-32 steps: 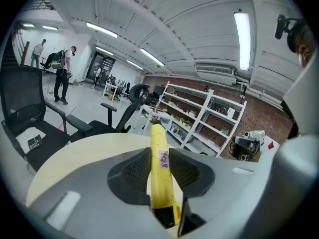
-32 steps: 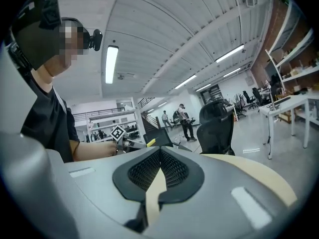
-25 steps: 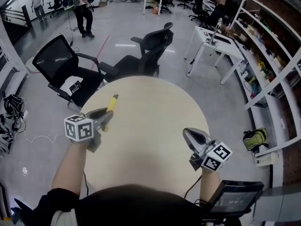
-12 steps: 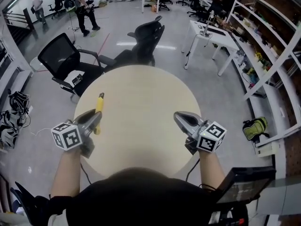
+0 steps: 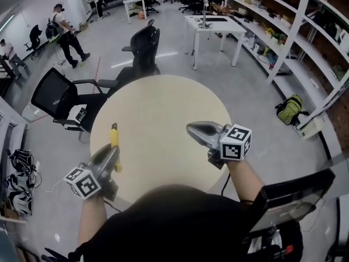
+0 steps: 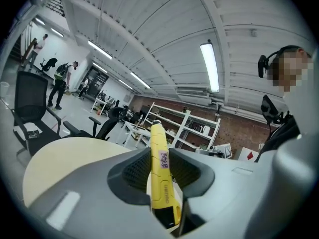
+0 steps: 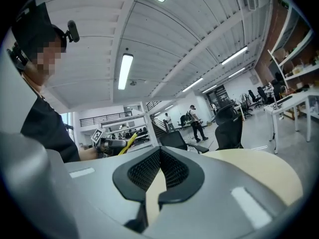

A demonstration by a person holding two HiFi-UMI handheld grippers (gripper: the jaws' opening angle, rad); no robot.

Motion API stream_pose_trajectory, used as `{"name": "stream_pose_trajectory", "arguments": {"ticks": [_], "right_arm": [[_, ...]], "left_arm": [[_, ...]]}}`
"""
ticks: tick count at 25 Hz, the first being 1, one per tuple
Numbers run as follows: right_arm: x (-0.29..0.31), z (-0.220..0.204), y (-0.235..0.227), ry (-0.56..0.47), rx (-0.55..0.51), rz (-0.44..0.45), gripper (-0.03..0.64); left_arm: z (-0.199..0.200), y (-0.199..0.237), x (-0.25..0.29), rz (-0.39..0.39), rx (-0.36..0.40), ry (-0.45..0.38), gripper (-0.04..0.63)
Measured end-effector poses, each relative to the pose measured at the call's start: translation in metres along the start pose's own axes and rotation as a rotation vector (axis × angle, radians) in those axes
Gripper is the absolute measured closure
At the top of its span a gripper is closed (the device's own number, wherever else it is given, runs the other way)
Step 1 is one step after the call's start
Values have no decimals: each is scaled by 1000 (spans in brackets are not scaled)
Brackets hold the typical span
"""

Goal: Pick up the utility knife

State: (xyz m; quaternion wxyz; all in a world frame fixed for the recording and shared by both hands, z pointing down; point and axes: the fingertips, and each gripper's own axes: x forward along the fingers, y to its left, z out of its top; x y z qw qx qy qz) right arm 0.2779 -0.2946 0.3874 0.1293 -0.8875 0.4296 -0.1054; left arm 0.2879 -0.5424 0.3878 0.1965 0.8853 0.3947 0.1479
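A yellow utility knife [image 5: 114,141] sticks forward out of my left gripper [image 5: 110,154], whose jaws are shut on its handle. It hangs over the left rim of the round beige table [image 5: 163,102]. In the left gripper view the knife [image 6: 159,168] stands upright between the two black pads [image 6: 133,171], its tip pointing away from me. My right gripper [image 5: 192,129] hovers over the table's right side, jaws shut with nothing between them. The right gripper view shows its pads [image 7: 174,169] meeting at the tip, and the knife [image 7: 127,142] is seen far off to the left.
Two black office chairs [image 5: 54,94] [image 5: 143,41] stand behind the table. Beyond them is a white desk [image 5: 212,22]. Shelving [image 5: 305,31] runs along the right, with a green backpack [image 5: 289,109] on the floor. A dark screen [image 5: 289,192] sits near my right elbow. People [image 5: 64,33] walk far off.
The left gripper has drawn back toward my body with the knife still in it. The right gripper has shifted left and further over the table. The head view has swung round.
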Motion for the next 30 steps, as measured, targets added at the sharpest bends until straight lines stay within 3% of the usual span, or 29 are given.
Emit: {"name": "stream_pose_trajectory", "arguments": {"ticks": [10, 30], "right_arm": [[20, 4, 41, -19, -51, -20, 603], [9, 11, 32, 11, -68, -20, 604]], "left_arm": [[9, 9, -47, -26, 15, -29, 485], [9, -3, -36, -41, -3, -46, 485]]}}
